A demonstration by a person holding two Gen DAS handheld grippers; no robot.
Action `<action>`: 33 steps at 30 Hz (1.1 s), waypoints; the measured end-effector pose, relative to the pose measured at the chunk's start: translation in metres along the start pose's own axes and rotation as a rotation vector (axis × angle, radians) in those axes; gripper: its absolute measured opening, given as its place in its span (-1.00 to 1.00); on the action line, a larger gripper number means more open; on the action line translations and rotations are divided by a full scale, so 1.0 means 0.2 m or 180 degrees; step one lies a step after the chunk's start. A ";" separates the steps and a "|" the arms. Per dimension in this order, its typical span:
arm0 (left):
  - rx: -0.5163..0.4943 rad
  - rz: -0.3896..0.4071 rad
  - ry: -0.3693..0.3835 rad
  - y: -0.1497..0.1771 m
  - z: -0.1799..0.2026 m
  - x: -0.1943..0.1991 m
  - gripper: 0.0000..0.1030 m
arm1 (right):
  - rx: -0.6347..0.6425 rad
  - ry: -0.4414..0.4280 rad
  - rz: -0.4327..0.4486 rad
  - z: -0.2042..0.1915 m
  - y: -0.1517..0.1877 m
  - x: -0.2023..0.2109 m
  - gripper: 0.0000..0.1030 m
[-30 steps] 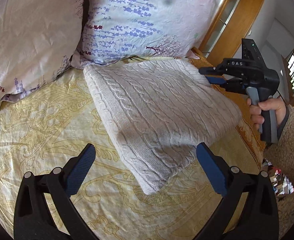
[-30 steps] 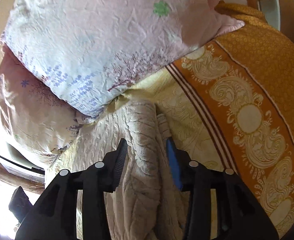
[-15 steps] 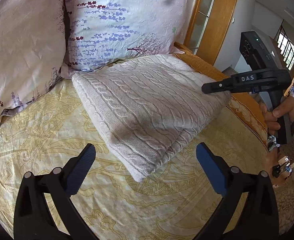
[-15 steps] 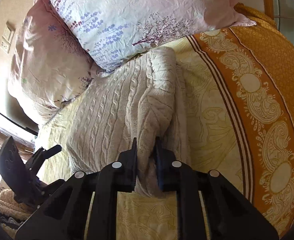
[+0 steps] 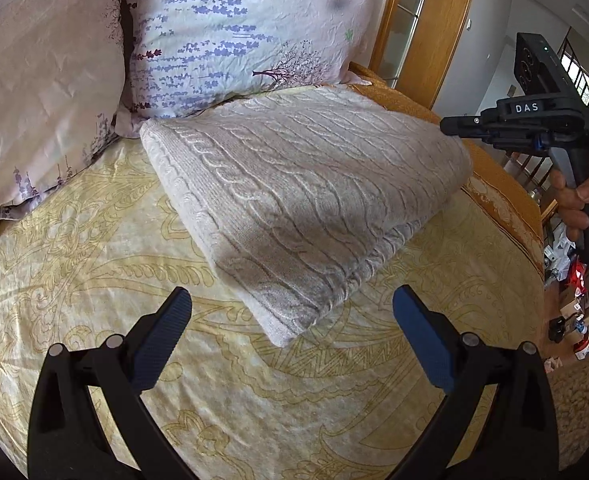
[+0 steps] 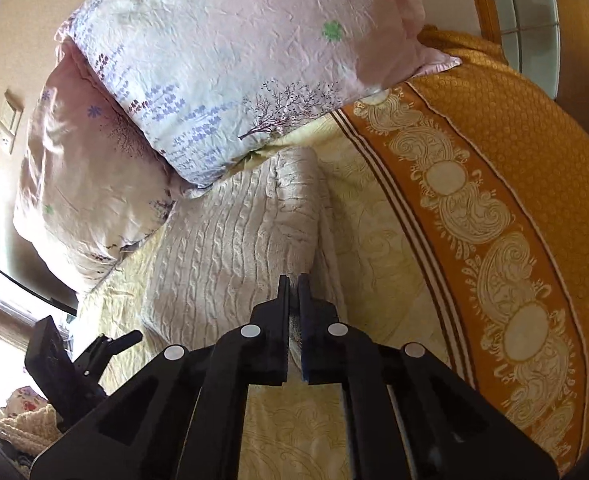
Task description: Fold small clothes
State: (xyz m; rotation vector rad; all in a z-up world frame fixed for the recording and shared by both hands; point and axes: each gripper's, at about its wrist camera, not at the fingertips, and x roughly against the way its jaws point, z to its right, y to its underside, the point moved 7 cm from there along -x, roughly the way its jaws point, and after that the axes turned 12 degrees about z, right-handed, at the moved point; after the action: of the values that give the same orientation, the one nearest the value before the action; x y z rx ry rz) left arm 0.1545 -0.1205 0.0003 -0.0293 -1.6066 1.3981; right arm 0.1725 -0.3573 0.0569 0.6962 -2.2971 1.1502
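Sweater (image 5: 302, 200): cream cable-knit, folded, lying on the yellow bedspread (image 5: 94, 280) just ahead of both tongs, its far edge beside the pillows (image 5: 234, 32).
Left tongs (image 5: 292, 320): jaws wide, empty, hovering over the sweater's near corner.
Right tongs (image 6: 293, 280): jaws pressed together, nothing gripped, tips at the sweater's right edge. Hand (image 5: 578, 200) on the grip.

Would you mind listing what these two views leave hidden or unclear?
- Left wrist view: the folded sweater hides its own inner layers and sleeves.
- Right wrist view: the right tool covers the sweater's near edge; contact is unclear.
- Left wrist view: floor clutter is too small to identify.
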 end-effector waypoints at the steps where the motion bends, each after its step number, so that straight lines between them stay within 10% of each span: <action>1: -0.0010 -0.0008 -0.0013 0.00 0.00 0.00 0.95 | 0.0002 -0.0029 0.0035 0.00 -0.01 0.01 -0.78; 4: -0.0071 -0.0034 -0.0080 0.01 -0.02 -0.02 0.95 | 0.0031 0.0035 0.0001 0.01 -0.01 0.01 -0.25; 21: -0.1410 0.0440 -0.0500 0.01 0.14 0.03 0.14 | -0.0151 -0.0141 -0.0226 0.01 0.06 -0.04 -0.13; 27: -0.1425 0.0335 -0.0576 0.02 0.13 -0.03 -0.28 | -0.0082 -0.0065 -0.0353 0.01 0.12 -0.07 -0.13; 30: -0.1158 0.0337 -0.0511 0.01 0.08 -0.02 -0.52 | 0.0058 0.0004 -0.0408 0.00 0.15 -0.10 -0.67; 33: -0.1001 0.0267 -0.0413 0.01 0.06 -0.01 -0.65 | 0.0095 -0.0017 -0.0298 -0.03 0.13 -0.09 -0.71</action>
State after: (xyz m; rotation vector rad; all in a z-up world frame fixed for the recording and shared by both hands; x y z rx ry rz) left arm 0.1471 -0.1290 0.0000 -0.1967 -1.9408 1.2174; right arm 0.1703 -0.3350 0.0346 0.8103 -2.2308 1.1429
